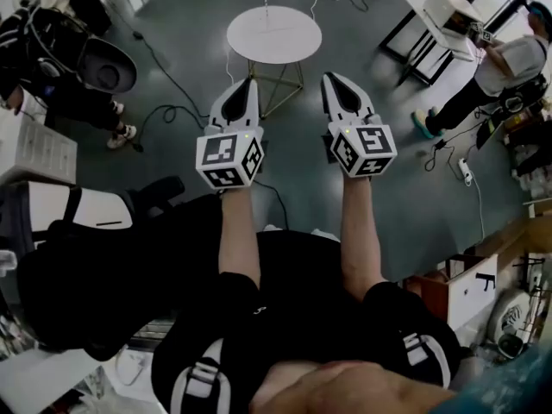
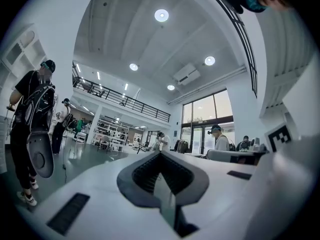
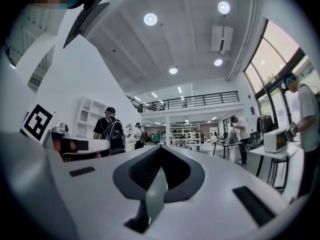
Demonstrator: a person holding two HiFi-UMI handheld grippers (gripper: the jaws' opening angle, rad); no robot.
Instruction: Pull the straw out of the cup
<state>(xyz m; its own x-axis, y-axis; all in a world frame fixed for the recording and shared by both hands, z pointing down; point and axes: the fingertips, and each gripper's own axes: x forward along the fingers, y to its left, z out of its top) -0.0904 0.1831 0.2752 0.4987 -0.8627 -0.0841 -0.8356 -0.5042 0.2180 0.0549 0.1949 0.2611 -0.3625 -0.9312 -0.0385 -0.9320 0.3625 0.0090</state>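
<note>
No cup or straw shows clearly in any view. A small round white table (image 1: 274, 34) stands ahead on the floor, with a thin upright object (image 1: 266, 5) on it that is too small to identify. My left gripper (image 1: 249, 84) and right gripper (image 1: 331, 79) are held side by side at arm's length, short of the table. In the left gripper view the left gripper (image 2: 160, 154) has its jaws closed together on nothing. The right gripper (image 3: 161, 148) looks the same in the right gripper view. Both point out level across the hall.
A person (image 1: 504, 67) stands at a white desk (image 1: 435, 11) at the far right. A black chair (image 1: 95, 63) and bags sit at the left. Cables (image 1: 168, 110) run over the grey floor. Boxes (image 1: 457, 287) lie at the lower right. More people stand around the hall.
</note>
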